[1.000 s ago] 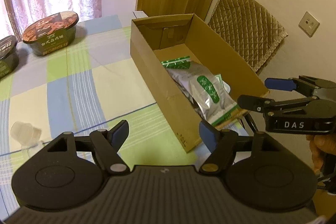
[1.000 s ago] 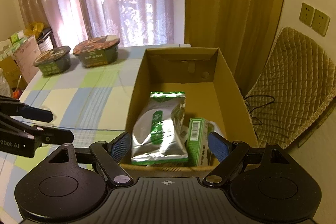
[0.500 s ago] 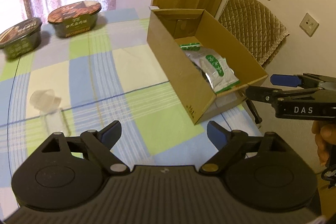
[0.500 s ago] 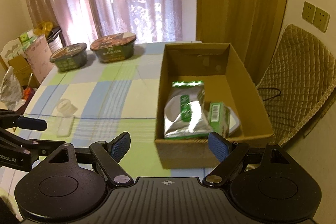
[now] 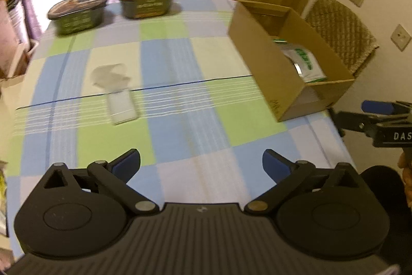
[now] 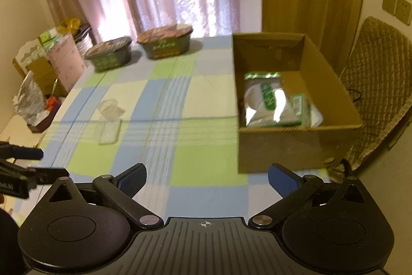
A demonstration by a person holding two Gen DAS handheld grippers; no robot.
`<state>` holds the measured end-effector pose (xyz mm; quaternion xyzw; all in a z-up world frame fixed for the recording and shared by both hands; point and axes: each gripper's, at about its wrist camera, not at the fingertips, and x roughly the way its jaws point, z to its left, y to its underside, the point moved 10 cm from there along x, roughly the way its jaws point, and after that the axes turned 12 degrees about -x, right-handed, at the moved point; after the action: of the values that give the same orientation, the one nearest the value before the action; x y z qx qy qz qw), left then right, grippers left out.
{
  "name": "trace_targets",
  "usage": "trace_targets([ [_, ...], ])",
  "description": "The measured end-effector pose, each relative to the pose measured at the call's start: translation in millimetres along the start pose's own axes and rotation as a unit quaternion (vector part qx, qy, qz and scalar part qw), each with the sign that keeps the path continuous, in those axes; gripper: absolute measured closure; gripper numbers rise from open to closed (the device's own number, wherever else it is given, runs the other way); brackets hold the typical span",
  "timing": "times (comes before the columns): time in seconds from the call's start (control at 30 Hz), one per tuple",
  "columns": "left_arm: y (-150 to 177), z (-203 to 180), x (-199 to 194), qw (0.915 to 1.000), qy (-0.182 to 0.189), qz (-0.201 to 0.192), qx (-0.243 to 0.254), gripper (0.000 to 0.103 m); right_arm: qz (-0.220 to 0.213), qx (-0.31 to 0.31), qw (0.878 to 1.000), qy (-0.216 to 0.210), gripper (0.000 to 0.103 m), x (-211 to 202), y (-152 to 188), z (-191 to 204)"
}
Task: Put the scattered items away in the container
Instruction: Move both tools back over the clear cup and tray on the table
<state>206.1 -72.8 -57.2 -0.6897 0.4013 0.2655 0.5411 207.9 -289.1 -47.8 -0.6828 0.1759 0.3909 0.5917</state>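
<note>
Above near table edge, your left gripper point(image 5: 200, 164) and right gripper point(image 6: 207, 178) hang empty, jaws apart. Between picks: cardboard box point(image 6: 332, 76) holds packets; next likely clear plastic container point(image 5: 116, 89), needs reach forward-left.

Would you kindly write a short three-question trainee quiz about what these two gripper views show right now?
1. True or false: the box already holds a silver-green packet.
2. How many noodle bowls stand on the table?
3. Which gripper is holding something: A left, B right, C neither?

Key:
1. True.
2. Two: one bowl beside another.
3. C: left gripper and right gripper are both open.
</note>
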Motion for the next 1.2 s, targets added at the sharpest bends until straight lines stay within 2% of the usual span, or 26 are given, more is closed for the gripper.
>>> trace_targets([
  [0.3, 10, 60, -20, 0.9984, -0.036, -0.012, -0.041, 0.002, 0.016, -0.011, 0.999, -0.035, 0.0, 6, 15, 42],
  [0.67, 13, 94, -29, 0.9965, -0.048, -0.018, -0.066, 0.002, 0.039, -0.034, 0.997, -0.053, 0.0, 13, 28, 77],
  [0.9, 13, 112, -26, 0.9961, -0.062, -0.015, -0.062, 0.002, 0.048, -0.047, 0.996, -0.065, 0.0, 27, 24, 97],
  [1.2, 7, 149, -8, 0.9939, -0.083, -0.003, -0.072, 0.002, 0.057, -0.069, 0.991, -0.095, 0.0, 66, 5, 137],
])
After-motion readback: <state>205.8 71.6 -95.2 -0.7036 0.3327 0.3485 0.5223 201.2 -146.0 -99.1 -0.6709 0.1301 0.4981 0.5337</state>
